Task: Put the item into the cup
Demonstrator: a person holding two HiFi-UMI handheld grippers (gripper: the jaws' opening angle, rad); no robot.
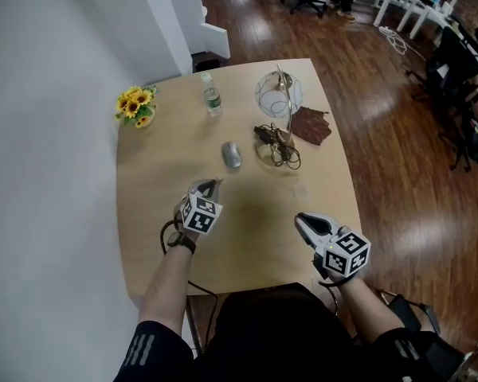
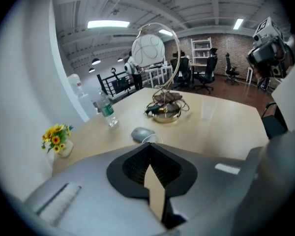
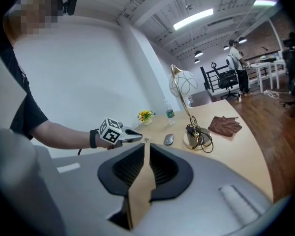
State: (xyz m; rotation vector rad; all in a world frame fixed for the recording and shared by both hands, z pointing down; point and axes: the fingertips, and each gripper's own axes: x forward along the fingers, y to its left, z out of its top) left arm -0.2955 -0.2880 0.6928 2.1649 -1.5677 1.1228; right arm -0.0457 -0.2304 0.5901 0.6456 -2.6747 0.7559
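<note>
- The left hand-held gripper (image 1: 213, 185) is held above the desk (image 1: 247, 241) with its jaws closed together. A small pale thing (image 2: 152, 138) is seen at their tip, too small to be named.
- The right hand-held gripper (image 1: 301, 218) is likewise closed, with nothing between its jaws.
- A clear cup (image 1: 300, 188) is stood on the desk at 12 o'clock from the right hand-held gripper, apart from both.
- A mouse (image 1: 232, 154) is seen at 1 o'clock from the left one.
</note>
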